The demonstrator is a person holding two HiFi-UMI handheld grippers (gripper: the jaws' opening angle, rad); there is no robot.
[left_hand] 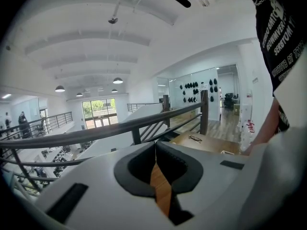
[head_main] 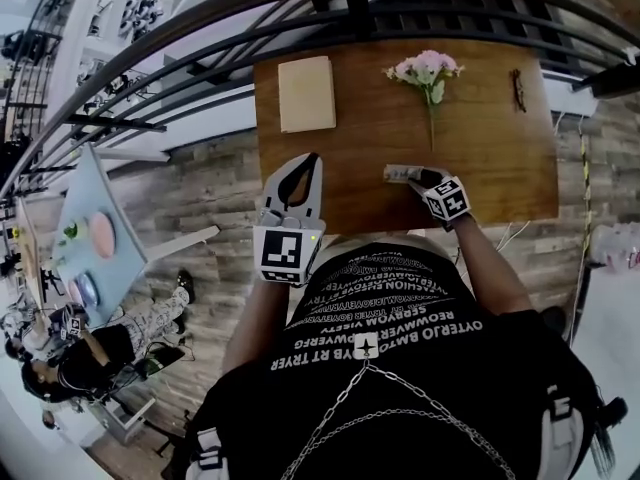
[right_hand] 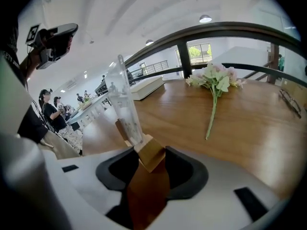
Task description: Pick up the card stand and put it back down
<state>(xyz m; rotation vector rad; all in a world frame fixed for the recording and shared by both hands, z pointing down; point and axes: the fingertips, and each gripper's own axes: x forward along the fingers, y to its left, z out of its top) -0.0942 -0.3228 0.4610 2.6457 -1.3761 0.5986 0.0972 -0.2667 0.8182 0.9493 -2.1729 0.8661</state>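
The card stand point(head_main: 400, 173), a clear upright sheet point(right_hand: 125, 104) in a small wooden base point(right_hand: 151, 155), stands on the wooden table point(head_main: 500, 168) near its front edge. My right gripper point(head_main: 418, 176) reaches down to it from the right. In the right gripper view the wooden base sits between the dark pads of the right gripper point(right_hand: 152, 150), whose jaws stand wide and do not press on it. My left gripper point(head_main: 312, 160) hovers at the table's front left edge, its tips together and empty. The left gripper view shows that left gripper point(left_hand: 156, 145) pointing over the railing.
A cream book point(head_main: 306, 93) lies at the table's back left, a pink flower sprig point(head_main: 428, 73) at the back middle, and a pair of glasses point(head_main: 518, 88) at the back right. A dark railing point(head_main: 200, 28) runs behind the table. People sit on the floor below, left.
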